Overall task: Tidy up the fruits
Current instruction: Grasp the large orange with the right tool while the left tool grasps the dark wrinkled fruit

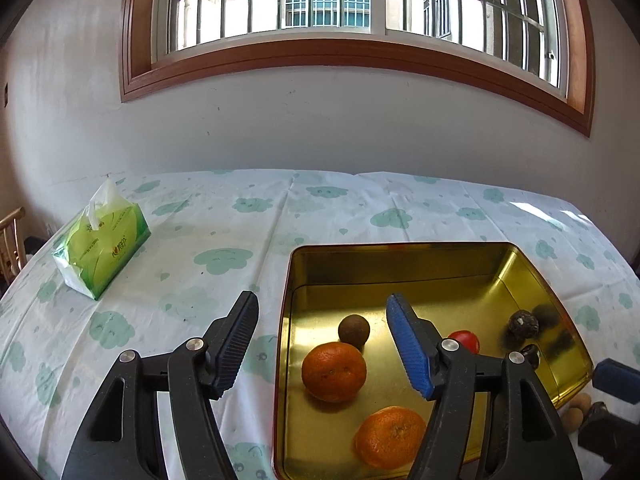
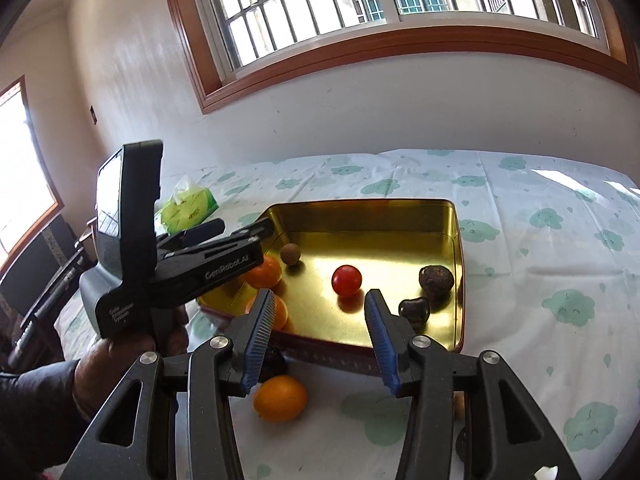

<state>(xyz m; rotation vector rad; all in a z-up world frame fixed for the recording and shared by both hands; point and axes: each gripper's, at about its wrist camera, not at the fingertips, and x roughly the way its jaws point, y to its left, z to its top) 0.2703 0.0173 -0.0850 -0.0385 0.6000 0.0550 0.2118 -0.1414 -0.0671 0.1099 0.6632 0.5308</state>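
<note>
- Gold-coloured metal formed the tray (image 1: 400, 264), which sat on a table (image 1: 240, 224) under a pale cloth printed with green clouds.
- Left gripper (image 1: 322, 344) hung over the tray's left edge with its jaws standing apart and nothing between the pads; its left finger was above the cloth, its right finger above the tray floor.
- Between those jaws, seen from the left wrist, lay a small brown round fruit (image 1: 353, 330) and just below it an orange (image 1: 334, 371); neither touched a pad.
- A second orange (image 1: 390, 436) lay in the tray nearer the camera, partly behind the right finger of the left gripper.
- Beyond that same finger a red tomato (image 1: 466, 340) showed in part, and farther right sat a dark rough fruit (image 1: 523, 324) and a dark glossy one (image 1: 532, 354).
- Right gripper (image 2: 320, 336) was held at the tray's near rim, its jaws partly apart and empty.
- In the right wrist view the tomato (image 2: 346, 280) lay just ahead of the gap between those jaws, inside the tray.
- Outside the tray, on the cloth below the right gripper's left finger, rested a loose orange fruit (image 2: 280, 398), with a dark fruit (image 2: 274, 362) just behind it against the tray's outer wall.
- A person's hand (image 2: 120, 356) held the left gripper's handle at the left of that view.
- Well off to the left of the left gripper's jaws sat a green tissue pack (image 1: 102, 248).
</note>
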